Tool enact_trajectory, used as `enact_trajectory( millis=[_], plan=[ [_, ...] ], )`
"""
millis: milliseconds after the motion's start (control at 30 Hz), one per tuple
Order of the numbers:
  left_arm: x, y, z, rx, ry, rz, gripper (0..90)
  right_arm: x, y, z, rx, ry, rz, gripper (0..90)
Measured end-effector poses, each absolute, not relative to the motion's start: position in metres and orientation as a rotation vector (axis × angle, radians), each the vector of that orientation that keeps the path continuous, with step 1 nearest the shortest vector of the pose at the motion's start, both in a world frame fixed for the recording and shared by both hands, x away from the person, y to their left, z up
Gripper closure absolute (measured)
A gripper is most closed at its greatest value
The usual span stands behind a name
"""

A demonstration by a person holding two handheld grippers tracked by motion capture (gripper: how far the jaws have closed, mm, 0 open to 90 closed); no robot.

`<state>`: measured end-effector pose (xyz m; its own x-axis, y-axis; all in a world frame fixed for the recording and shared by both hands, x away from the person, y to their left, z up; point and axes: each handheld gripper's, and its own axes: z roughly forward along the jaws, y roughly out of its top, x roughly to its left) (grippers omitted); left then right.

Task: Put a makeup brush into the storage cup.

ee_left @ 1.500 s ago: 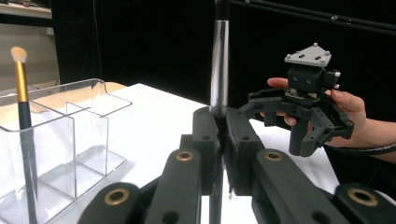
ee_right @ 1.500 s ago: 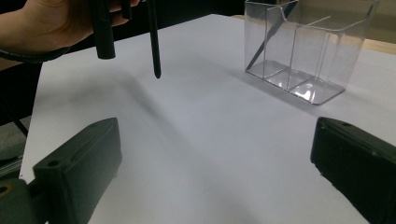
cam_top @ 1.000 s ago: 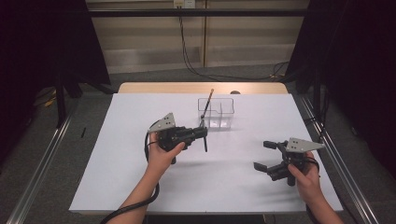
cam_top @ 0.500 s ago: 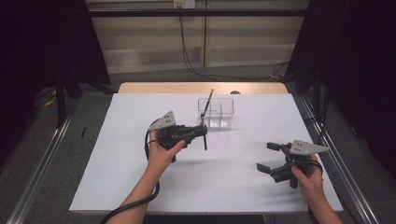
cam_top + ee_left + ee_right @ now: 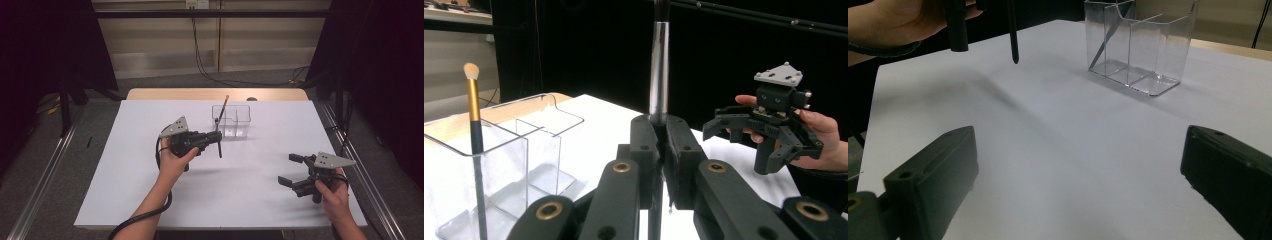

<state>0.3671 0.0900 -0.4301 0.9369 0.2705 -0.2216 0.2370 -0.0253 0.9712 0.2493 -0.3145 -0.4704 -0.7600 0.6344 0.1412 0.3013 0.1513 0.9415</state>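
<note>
High view: my left gripper [image 5: 218, 138] hangs just short of the clear organizer [image 5: 231, 121], fingers clamped on a makeup brush [image 5: 219, 145]; my right gripper [image 5: 292, 170] has drifted slightly outward.

Left gripper view: fingers [image 5: 644, 150] pinch the silver ferrule, brush upright; a gold-handled brush [image 5: 473, 105] stands in the organizer.

Right gripper view: fingers [image 5: 933, 175] wide apart, empty above the tabletop [image 5: 1058, 150]. Brush is ready to drop in.

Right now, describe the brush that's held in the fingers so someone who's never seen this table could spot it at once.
On the white table, find the clear divided organizer near the far edge. Just in front of it, the left gripper is shut on a brush held upright above the table. Its handle is dark with a silver ferrule, unlike the gold-handled brush standing inside the organizer.
</note>
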Motion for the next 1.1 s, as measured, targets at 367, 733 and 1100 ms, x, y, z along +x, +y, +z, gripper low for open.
enact_trajectory(
  millis=[367, 733, 1100],
  plan=[
    [0.378, 0.088, -0.423, 1.612, 0.409, 0.047, 83.8, 0.248, -0.314, -0.47, 0.897, 2.138, 1.649, 1.5],
    [0.389, 0.084, -0.415, 1.626, 0.419, 0.067, 83.8, 0.248, -0.316, -0.471, 0.904, 2.13, 1.656, 1.5],
    [0.4, 0.081, -0.409, 1.637, 0.428, 0.08, 83.8, 0.248, -0.317, -0.471, 0.896, 2.129, 1.653, 1.5]
  ],
)
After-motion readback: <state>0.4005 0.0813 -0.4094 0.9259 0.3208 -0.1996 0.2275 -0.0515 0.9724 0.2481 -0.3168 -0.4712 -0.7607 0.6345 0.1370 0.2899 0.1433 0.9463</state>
